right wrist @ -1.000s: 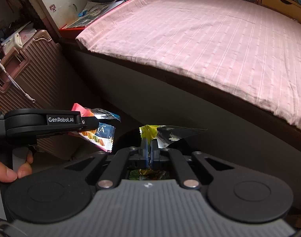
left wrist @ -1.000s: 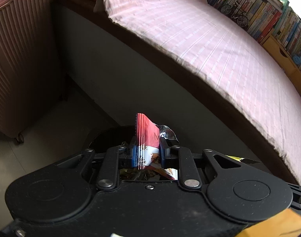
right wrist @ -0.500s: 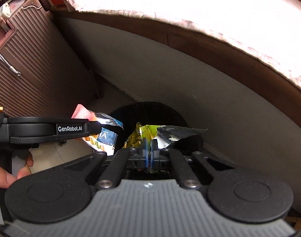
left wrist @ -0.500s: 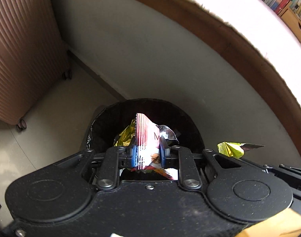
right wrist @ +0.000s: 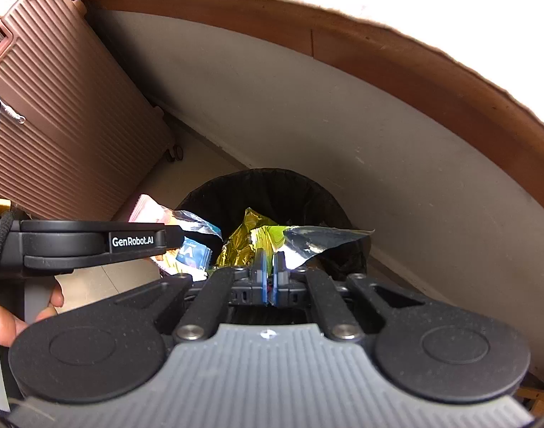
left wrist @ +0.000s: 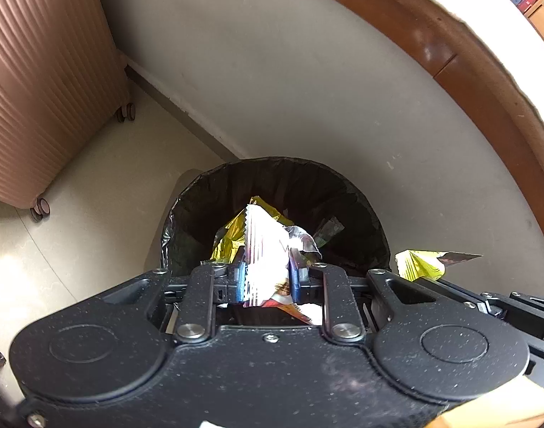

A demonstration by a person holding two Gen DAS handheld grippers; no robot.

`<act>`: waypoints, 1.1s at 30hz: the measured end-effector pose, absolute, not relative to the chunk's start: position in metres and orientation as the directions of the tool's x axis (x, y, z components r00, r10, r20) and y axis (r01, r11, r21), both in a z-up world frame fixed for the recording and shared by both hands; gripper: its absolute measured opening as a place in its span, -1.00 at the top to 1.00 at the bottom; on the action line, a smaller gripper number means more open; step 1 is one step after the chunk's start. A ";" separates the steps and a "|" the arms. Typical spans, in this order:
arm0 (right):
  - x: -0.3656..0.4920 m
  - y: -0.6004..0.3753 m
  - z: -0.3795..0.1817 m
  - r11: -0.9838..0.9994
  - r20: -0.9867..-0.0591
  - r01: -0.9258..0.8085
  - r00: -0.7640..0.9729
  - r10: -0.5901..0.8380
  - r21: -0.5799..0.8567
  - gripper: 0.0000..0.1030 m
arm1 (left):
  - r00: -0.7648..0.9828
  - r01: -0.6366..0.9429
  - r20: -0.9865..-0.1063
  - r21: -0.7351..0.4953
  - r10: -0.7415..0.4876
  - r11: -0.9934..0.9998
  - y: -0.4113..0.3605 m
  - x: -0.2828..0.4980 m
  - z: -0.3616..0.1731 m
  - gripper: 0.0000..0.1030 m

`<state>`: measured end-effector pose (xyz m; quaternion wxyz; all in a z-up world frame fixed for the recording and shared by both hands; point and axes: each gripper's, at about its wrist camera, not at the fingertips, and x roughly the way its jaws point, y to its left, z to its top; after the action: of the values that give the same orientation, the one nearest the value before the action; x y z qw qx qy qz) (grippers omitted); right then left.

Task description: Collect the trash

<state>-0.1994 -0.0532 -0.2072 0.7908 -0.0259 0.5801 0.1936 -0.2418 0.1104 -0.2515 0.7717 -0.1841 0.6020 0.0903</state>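
A round bin lined with a black bag (left wrist: 300, 182) (right wrist: 272, 185) stands on the floor against the bed's grey side. My left gripper (left wrist: 266, 278) is shut on a red and white snack wrapper (left wrist: 265, 249) with a foil inside, held just over the bin's near rim. My right gripper (right wrist: 270, 278) is shut on a yellow-green foil wrapper (right wrist: 307, 240) over the same bin. A crumpled gold wrapper (left wrist: 229, 239) (right wrist: 243, 242) lies inside the bin. From the right wrist view the left gripper's wrapper (right wrist: 179, 221) shows at the bin's left edge.
A pink ribbed suitcase (left wrist: 40, 82) (right wrist: 65, 125) on wheels stands at the left. The bed's wooden frame (left wrist: 450, 57) with a pale cover overhangs the bin at the back. A person's hand (right wrist: 8, 317) holds the left gripper's handle. Pale floor tiles (left wrist: 93, 196) lie between suitcase and bin.
Both grippers have sunk and tipped downward toward the bin, each still holding its wrapper. The bed top has left the views and the bin's opening now fills the middle.
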 end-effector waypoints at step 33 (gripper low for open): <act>-0.198 -0.068 -0.200 0.946 -0.933 -0.286 0.277 0.232 0.150 -0.27 | 0.230 -0.401 -0.971 -0.150 -0.059 0.904 0.119 -0.236 -0.245 -0.24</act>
<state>-0.1982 -0.0678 -0.1997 0.7986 -0.0235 0.5791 0.1621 -0.2360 0.1190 -0.2454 0.7614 -0.1886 0.6100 0.1122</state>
